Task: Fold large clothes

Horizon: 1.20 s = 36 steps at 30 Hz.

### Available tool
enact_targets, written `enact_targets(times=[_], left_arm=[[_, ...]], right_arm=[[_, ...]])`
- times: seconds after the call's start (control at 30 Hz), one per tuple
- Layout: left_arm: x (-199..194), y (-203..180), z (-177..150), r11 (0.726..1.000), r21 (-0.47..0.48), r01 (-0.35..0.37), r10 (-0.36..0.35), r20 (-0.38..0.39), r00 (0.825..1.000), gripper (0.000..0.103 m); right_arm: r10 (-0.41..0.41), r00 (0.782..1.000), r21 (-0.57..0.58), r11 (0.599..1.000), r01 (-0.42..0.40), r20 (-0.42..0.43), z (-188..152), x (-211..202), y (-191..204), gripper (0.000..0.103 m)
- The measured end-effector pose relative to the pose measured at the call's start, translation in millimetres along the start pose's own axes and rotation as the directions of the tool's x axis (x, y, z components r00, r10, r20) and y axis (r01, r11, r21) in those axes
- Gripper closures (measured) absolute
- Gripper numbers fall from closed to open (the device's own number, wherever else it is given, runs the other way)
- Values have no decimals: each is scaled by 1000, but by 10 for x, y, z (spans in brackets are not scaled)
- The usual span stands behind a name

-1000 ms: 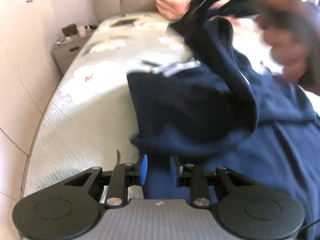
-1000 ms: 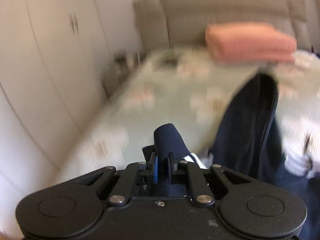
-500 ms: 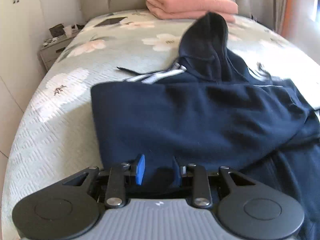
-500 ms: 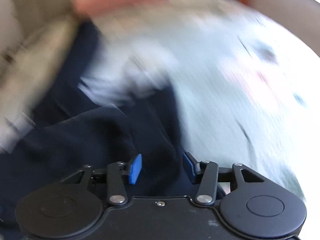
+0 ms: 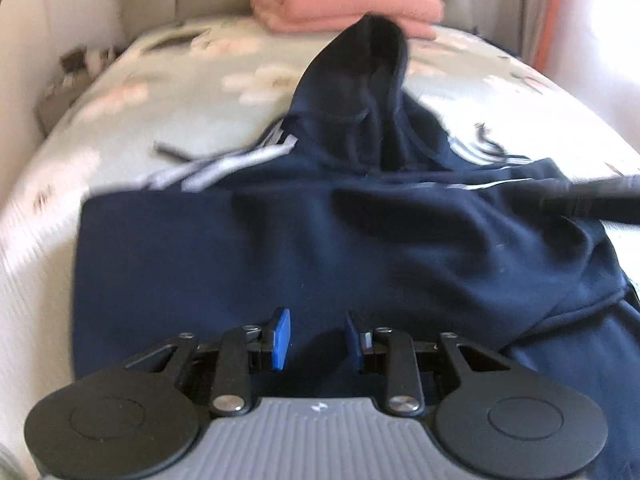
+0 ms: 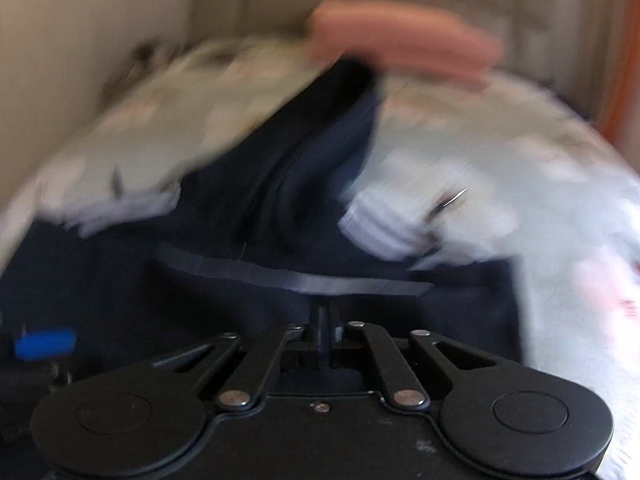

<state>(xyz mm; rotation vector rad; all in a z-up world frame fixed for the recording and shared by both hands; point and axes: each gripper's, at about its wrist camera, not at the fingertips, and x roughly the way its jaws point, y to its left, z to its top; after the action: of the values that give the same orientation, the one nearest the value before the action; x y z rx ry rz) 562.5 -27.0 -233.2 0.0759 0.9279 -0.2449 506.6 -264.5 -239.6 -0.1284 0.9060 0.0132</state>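
Across the floral bedspread [image 5: 132,140] lies a navy hooded garment [image 5: 280,240], spread wide over the near half of the bed with its hood [image 5: 372,64] rising toward the headboard end. One panel is already laid over the body, giving a fairly straight left edge, while the right side looks bunched and rumpled. White-striped cuffs or trim [image 5: 224,164] poke out near the collar. A folded pink blanket [image 5: 344,8] sits behind the hood, well apart from the work.

Smaller in view, the left gripper [image 5: 318,338] hovers low over the near hem with its blue pads partly apart; dark fabric lies beneath and between them, but whether the pads press on it cannot be told. The right gripper [image 6: 325,322] has its jaws drawn fully together over the navy cloth, and the blur hides whether any fabric is pinched between them. From the left view, a dark streak at the right edge is probably that gripper's arm.

The step in hand appears to be tidying the fold across the body. Doing it well likely means catching the loose right-side layer near an edge rather than mid-panel, keeping both grips level, and drawing the cloth flat so the rumples smooth out before the hood is tucked down.
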Motion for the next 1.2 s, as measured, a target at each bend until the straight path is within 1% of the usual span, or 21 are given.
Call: enact_targets(times=[0.03,0.1,0.17,0.2,0.27,0.3,0.37,0.43,0.5,0.53,0.6,0.67,0.77,0.83,0.87,0.9,0.93,1.0,1.03,1.13,1.2], left_arm=[[7,47,-22,1000,-19,8,-8,8,1000,72],[-14,142,-28,999,-50,20,-20,4,1000,73],[-54,217,-31,998,-60,0,0,-3,1000,74],[-83,236,-35,998,-54,-16,15,-7,1000,74],[-164,235,-28,997,-32,-67,67,-6,998,74],[-219,233,-25,996,-24,-86,86,1,996,74],[-329,233,0,996,-33,-79,79,25,997,72],[-357,230,10,997,-67,-48,50,30,998,70],[-271,211,8,995,-83,-47,47,3,999,69],[-212,205,5,995,-80,-64,63,-14,998,70],[-128,230,-3,993,-73,-93,91,-30,995,69],[-114,265,-1,991,-86,-98,95,-34,995,69],[-144,260,32,992,-70,-107,104,-40,994,69],[-134,232,51,993,-50,-109,107,-46,993,68],[-111,220,66,993,-41,-113,111,-51,993,68],[-91,211,78,992,-37,-119,116,-54,992,68],[-68,202,99,992,-38,-124,122,-56,991,68],[-39,196,141,991,-46,-123,121,-55,991,68],[-24,195,164,991,-48,-124,122,-53,991,68],[13,196,212,991,-50,-120,118,-44,992,67],[35,208,240,992,-45,-115,113,-37,993,66]], right_arm=[[-52,998,-22,998,51,-25,-83,106,-76,103],[-128,992,0,992,128,-1,-207,117,-379,103],[-87,996,110,990,89,-28,-253,53,-721,103],[-122,991,151,980,128,-47,-259,2,-817,103],[-291,956,153,944,291,-29,-256,-218,-810,103],[-295,955,149,945,290,14,-248,-357,-769,100],[-193,979,120,975,185,63,-223,-518,-619,100],[-116,992,30,993,114,55,-212,-452,-393,100],[-70,998,-25,997,70,3,-234,-236,-285,100],[-66,996,-20,998,65,-67,-271,-60,-322,100],[-30,996,56,998,35,-83,-209,68,-493,101],[-88,990,83,992,97,-111,-168,5,-651,101],[-7,999,165,986,15,-51,48,-146,-843,102],[48,997,182,982,-58,59,339,-177,-966,79],[74,991,184,978,-93,108,522,-154,-999,70],[93,983,190,974,-122,156,735,-90,-1041,51],[105,975,197,970,-144,194,944,-29,-1044,44],[131,949,194,962,-192,287,1359,207,-1098,43],[122,938,194,962,-192,323,1523,275,-1128,35],[101,924,222,956,-193,368,1991,735,-1193,24],[88,932,244,953,-182,352,2239,1034,-1227,23]])
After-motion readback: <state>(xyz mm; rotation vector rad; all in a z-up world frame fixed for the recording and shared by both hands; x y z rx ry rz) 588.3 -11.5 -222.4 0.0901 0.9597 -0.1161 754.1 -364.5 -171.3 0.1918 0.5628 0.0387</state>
